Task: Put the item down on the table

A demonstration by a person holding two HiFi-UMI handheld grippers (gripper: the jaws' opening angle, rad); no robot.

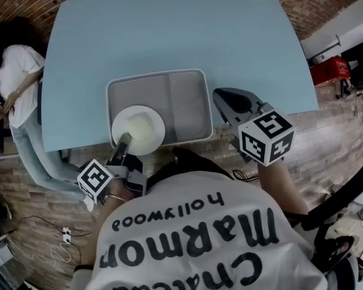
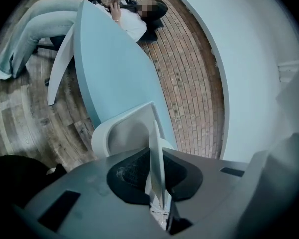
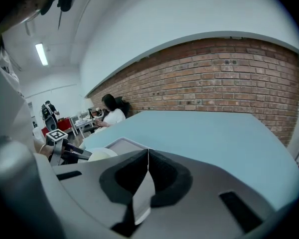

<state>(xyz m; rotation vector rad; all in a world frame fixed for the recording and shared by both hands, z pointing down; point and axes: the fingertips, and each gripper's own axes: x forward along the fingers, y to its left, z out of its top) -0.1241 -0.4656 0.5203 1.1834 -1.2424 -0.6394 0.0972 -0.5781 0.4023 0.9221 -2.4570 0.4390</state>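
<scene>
A grey two-part tray (image 1: 187, 110) hangs over the near edge of the light blue table (image 1: 169, 35). I cannot tell whether it rests on the tabletop. A white plate (image 1: 138, 128) lies in its left compartment. My left gripper (image 1: 122, 142) is shut on the tray's near-left rim beside the plate, and the thin rim (image 2: 157, 148) runs edge-on between its jaws. My right gripper (image 1: 221, 101) is shut on the tray's right rim. In the right gripper view the tray (image 3: 120, 144), the plate (image 3: 102, 154) and the left gripper (image 3: 70, 153) lie beyond the shut jaws.
A person in a white top (image 1: 15, 71) sits at the table's left end. A red box (image 1: 330, 70) stands on the floor to the right. Cables (image 1: 48, 246) lie on the wooden floor near left. A brick wall (image 3: 214, 83) stands behind the table.
</scene>
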